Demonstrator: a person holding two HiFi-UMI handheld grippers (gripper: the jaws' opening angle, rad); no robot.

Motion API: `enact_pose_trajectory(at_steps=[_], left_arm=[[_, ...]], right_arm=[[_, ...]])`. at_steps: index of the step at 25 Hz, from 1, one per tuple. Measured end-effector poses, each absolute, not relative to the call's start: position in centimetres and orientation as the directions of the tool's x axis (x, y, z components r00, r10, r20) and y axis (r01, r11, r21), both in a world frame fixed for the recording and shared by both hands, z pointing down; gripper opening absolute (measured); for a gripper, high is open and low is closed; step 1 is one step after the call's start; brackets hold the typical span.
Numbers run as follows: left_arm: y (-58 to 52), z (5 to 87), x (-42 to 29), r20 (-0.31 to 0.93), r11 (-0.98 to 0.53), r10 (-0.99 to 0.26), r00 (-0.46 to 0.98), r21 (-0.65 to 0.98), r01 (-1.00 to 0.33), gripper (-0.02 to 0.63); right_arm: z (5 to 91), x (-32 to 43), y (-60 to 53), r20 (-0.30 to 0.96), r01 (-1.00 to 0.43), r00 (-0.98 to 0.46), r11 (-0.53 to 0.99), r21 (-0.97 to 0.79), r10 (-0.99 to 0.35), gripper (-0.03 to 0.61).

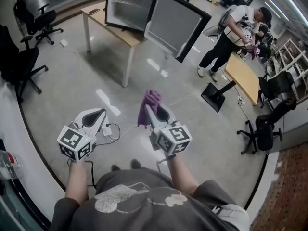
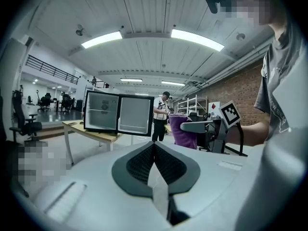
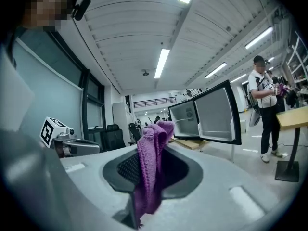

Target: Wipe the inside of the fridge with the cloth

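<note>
A small black fridge (image 1: 126,6) with a white inside stands on a wooden table (image 1: 108,23) far across the floor, its door (image 1: 174,24) swung open to the right. A purple cloth (image 1: 148,105) hangs from my right gripper (image 1: 150,109), which is shut on it; in the right gripper view the cloth (image 3: 150,162) drapes between the jaws, with the fridge (image 3: 185,119) well beyond. My left gripper (image 1: 99,113) is held beside it, shut and empty, jaws meeting in the left gripper view (image 2: 154,150). Both grippers are held low in front of the person's body, far from the fridge.
A person (image 1: 231,37) stands at the right by a second wooden table (image 1: 245,78). Office chairs stand at the left (image 1: 24,66) and at the right (image 1: 264,129). A black stand base (image 1: 214,96) and cables lie on the grey floor between me and the fridge.
</note>
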State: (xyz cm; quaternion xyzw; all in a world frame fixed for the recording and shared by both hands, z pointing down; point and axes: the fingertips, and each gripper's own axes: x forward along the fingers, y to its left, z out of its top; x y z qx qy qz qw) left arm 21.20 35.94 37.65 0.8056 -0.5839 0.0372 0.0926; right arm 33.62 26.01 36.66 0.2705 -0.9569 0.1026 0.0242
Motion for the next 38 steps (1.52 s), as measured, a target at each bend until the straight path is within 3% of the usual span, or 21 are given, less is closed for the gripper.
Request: enact_pose_trajectory(at_steps=[17,32,38], left_arm=[[35.1,40.6,15.9,0.208,-0.273,-0.931,0.299,0.143,-0.951,0.018],[23.5,38.5,7.4,0.208,-0.211,-0.952,0.223,0.077,-0.974,0.018],[19.9,39.1,3.2,0.209,-0.238,-0.945,0.253,0.094,-0.967,0.018]], right_arm=[[39.2,30.5,24.6,0.123,-0.559,-0.829,0.803,-0.209,-0.545,0.08],[39.1,20.8,11.0,0.106,-0.491,-0.87,0.835,-0.247,-0.481,0.08],[39.7,16.2,8.3,0.137,-0.511,-0.86,0.821,-0.255,-0.492,0.08]])
